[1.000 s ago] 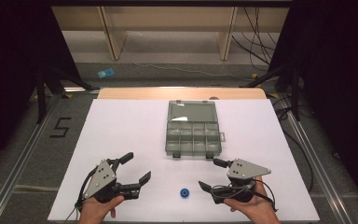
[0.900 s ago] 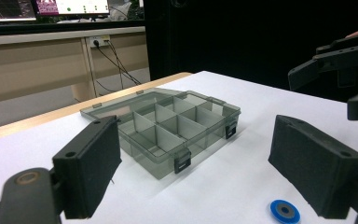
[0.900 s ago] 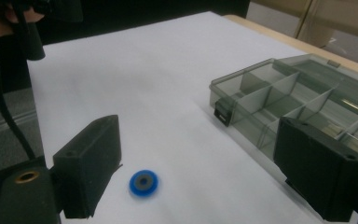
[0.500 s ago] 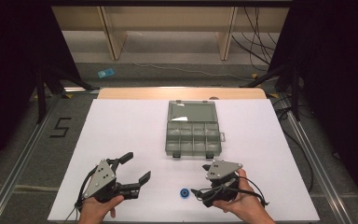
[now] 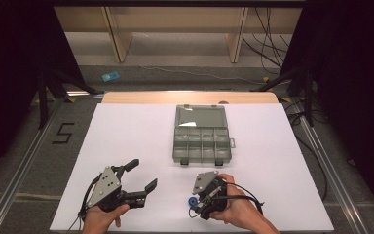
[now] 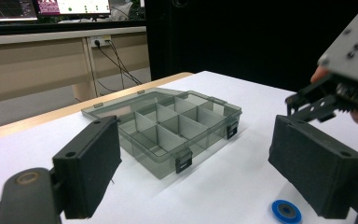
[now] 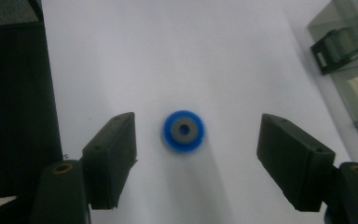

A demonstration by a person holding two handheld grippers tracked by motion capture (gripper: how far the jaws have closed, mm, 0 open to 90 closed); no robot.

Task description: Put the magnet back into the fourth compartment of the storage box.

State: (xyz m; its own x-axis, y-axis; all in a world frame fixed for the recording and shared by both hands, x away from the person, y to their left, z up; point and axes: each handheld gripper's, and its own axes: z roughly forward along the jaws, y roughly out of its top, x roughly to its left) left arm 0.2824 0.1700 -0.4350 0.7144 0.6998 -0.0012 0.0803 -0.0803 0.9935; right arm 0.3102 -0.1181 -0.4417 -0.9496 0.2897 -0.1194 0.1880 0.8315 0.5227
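White table (image 5: 126,141), dark room, organizer box (image 5: 202,134)

The left gripper (image 6: 196,172) has its jaws spread wide. Between them, farther off on the white counter (image 6: 242,93), sits an open box (image 6: 168,128); a blue disc (image 6: 286,211) lies near the right jaw.

This is a lab or test room: a white tabletop (image 5: 126,146) stands on an aluminium rail frame (image 5: 19,178) between black curtains (image 5: 9,58). Loose cables (image 5: 272,44) trail across the floor, and computer monitors (image 6: 81,5) glow beyond the fingers (image 6: 91,172).
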